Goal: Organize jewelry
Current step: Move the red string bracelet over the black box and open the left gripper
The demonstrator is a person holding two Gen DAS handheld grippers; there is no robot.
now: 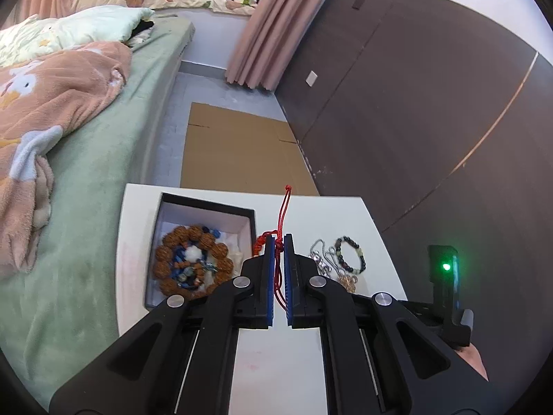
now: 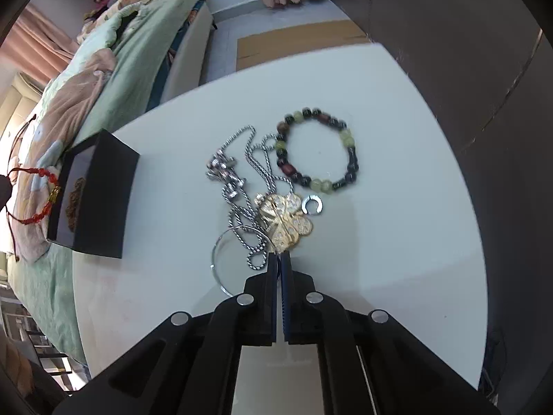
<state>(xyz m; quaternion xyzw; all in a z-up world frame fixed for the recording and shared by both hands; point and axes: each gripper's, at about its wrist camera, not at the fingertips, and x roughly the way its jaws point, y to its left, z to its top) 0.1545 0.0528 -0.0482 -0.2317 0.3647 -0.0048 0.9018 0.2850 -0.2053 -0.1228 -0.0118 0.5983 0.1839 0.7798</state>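
Observation:
My left gripper [image 1: 280, 238] is shut on a red cord bracelet [image 1: 284, 207], held above the white table [image 1: 269, 363] just right of the black jewelry box [image 1: 204, 207]. The box holds a brown bead bracelet [image 1: 193, 263] and blue beads. In the right wrist view the red cord bracelet [image 2: 41, 186] hangs over the box [image 2: 100, 204]. My right gripper [image 2: 279, 257] is shut at the edge of a gold flower brooch [image 2: 285, 223]; whether it grips it is unclear. Beside it lie a silver chain [image 2: 252, 173], a silver bangle [image 2: 224, 256], a small ring [image 2: 311, 205] and a dark bead bracelet [image 2: 318, 148].
A bed [image 1: 86, 173] with green sheet and peach blanket lies left of the table. Flat cardboard [image 1: 238, 148] lies on the floor beyond. A dark wall panel [image 1: 432, 103] runs along the right. The remaining jewelry also shows in the left wrist view [image 1: 345, 259].

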